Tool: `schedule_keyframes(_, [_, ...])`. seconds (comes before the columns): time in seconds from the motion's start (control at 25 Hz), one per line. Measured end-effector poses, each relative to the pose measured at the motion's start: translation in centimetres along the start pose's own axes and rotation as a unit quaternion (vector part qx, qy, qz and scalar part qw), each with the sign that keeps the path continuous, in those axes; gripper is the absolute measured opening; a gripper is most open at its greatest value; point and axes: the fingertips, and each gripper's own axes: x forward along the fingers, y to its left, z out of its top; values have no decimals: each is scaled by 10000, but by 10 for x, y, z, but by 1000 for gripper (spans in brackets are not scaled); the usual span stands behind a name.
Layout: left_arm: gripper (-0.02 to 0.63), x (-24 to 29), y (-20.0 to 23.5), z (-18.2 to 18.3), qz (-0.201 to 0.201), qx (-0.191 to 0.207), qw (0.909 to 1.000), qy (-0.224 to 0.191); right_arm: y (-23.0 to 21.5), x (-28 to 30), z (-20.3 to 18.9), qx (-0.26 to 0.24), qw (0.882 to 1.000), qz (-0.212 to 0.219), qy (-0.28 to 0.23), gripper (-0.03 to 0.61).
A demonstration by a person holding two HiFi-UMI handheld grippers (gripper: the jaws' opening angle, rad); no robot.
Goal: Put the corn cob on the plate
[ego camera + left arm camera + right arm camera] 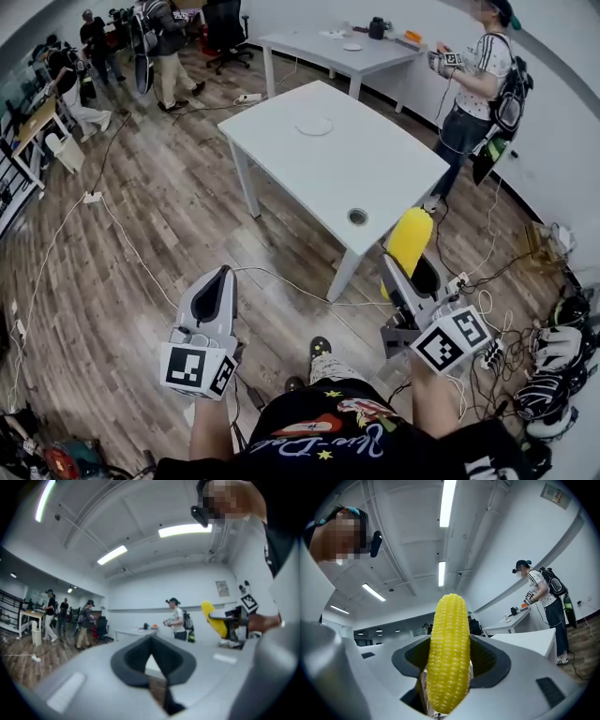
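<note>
A yellow corn cob (410, 241) (448, 653) stands upright between the jaws of my right gripper (407, 274), which is shut on it in front of the white table's near corner. The cob also shows at the right of the left gripper view as a yellow shape (213, 619). A white plate (314, 126) lies on the far part of the white table (375, 178). My left gripper (220, 279) hangs over the wooden floor at the lower left, its jaws shut with nothing between them.
A round cable hole (357, 217) sits near the table's front edge. A person (473, 84) stands at the table's far right, several others (164, 47) at the back left. Cables and bags (553, 366) litter the floor at the right. A second table (328, 47) stands behind.
</note>
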Motion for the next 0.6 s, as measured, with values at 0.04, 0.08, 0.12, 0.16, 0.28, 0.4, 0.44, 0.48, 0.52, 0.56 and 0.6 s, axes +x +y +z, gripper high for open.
schedule_keyframes(0.04, [-3, 12, 7, -3, -13, -27, 10000, 5, -7, 11, -1, -1, 10000, -28, 1, 252])
schedule_keyframes(0.08, [-3, 24, 14, -6, -30, -54, 10000, 15, -16, 24, -1, 2, 10000, -48, -2, 253])
schedule_keyframes(0.12, [-3, 39, 22, -8, -38, -75, 10000, 17, -25, 38, -2, 8, 10000, -62, -11, 252])
schedule_keyframes(0.16, [-3, 54, 32, -9, -25, -84, 10000, 8, -35, 53, -2, 18, 10000, -74, -29, 252])
schedule_keyframes(0.28, [-3, 108, 65, -8, 77, -42, 9999, -61, -65, 107, -3, 112, 9998, -65, -147, 252])
schedule_keyframes(0.4, [-3, 169, 89, -3, -19, -9, 9999, -160, -90, 164, 3, 113, 9996, 39, -242, 252])
schedule_keyframes(0.44, [-3, 192, 96, 1, -65, -16, 9998, -206, -99, 182, 7, 49, 9996, 77, -262, 253])
schedule_keyframes(0.48, [-3, 215, 102, 4, -109, -10, 9996, -247, -107, 200, 11, -29, 9996, 114, -265, 252])
schedule_keyframes(0.52, [-3, 237, 107, 9, -162, 17, 9995, -271, -115, 217, 15, -111, 9995, 149, -247, 252])
schedule_keyframes(0.56, [-3, 256, 110, 13, -231, 50, 9993, -273, -122, 233, 18, -197, 9994, 175, -207, 252])
schedule_keyframes(0.6, [-3, 272, 113, 15, -313, 53, 9992, -263, -129, 248, 18, -284, 9993, 189, -145, 253])
